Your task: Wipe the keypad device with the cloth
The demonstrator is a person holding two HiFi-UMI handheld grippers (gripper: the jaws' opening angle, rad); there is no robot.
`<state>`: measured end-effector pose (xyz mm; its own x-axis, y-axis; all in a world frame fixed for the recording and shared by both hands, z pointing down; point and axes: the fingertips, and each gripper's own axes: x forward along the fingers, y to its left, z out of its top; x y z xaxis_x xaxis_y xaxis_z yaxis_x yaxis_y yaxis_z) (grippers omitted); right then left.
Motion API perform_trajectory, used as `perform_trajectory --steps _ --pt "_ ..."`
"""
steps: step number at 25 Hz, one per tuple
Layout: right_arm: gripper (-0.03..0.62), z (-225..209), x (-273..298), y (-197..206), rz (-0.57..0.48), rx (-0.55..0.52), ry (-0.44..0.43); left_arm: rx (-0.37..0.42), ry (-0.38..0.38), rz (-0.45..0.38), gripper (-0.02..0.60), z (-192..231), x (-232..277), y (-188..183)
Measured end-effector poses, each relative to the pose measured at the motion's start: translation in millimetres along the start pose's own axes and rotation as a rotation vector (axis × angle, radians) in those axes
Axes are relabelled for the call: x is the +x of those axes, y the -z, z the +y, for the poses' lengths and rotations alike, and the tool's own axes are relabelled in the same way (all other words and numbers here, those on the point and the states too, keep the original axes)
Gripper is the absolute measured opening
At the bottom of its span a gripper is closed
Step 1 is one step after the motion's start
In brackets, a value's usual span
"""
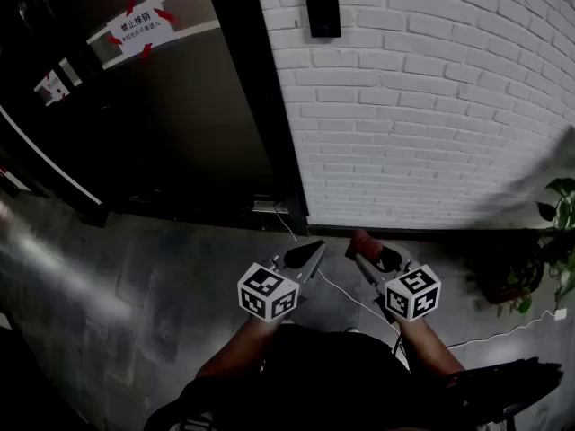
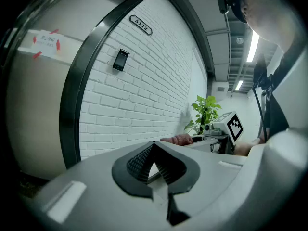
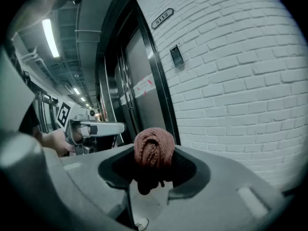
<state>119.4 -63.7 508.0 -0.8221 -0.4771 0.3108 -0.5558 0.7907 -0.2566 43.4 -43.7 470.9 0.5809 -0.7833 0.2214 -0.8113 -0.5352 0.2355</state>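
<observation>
The black keypad device (image 1: 322, 8) hangs on the white brick wall, high above both grippers; it also shows as the keypad device (image 2: 120, 60) and the keypad device (image 3: 177, 56). My right gripper (image 1: 368, 251) is shut on a bunched reddish cloth (image 3: 153, 150), seen as the cloth (image 1: 365, 243) low near the floor. My left gripper (image 1: 311, 252) sits beside it, jaws closed together with nothing between them, as the left gripper (image 2: 153, 161) confirms. Both are held low, well short of the keypad.
A dark glass door (image 1: 180, 106) with a red-and-white notice (image 1: 141, 25) stands left of the wall. A potted plant (image 1: 548, 259) is at the right. A white cable (image 1: 341, 294) runs across the grey floor. A room plate (image 2: 141, 25) sits above the keypad.
</observation>
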Motion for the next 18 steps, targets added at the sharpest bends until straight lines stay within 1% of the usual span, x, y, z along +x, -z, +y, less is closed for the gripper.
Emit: perform_trajectory --steps 4,7,10,14,18 --pt "0.156 -20 -5 1 -0.006 0.008 0.003 0.015 0.0 0.009 0.017 -12 13 -1" --pt "0.156 -24 0 -2 -0.013 0.011 0.002 0.031 0.004 0.002 0.017 -8 16 -6" --pt "0.155 -27 13 -11 -0.019 -0.004 0.014 0.036 0.018 -0.012 0.017 8 22 -14" --pt "0.156 -36 40 -32 -0.035 -0.025 0.063 0.056 0.064 -0.03 0.017 39 32 -30" --pt "0.156 -37 77 -78 -0.085 -0.076 0.111 0.079 0.112 -0.036 0.017 80 35 -50"
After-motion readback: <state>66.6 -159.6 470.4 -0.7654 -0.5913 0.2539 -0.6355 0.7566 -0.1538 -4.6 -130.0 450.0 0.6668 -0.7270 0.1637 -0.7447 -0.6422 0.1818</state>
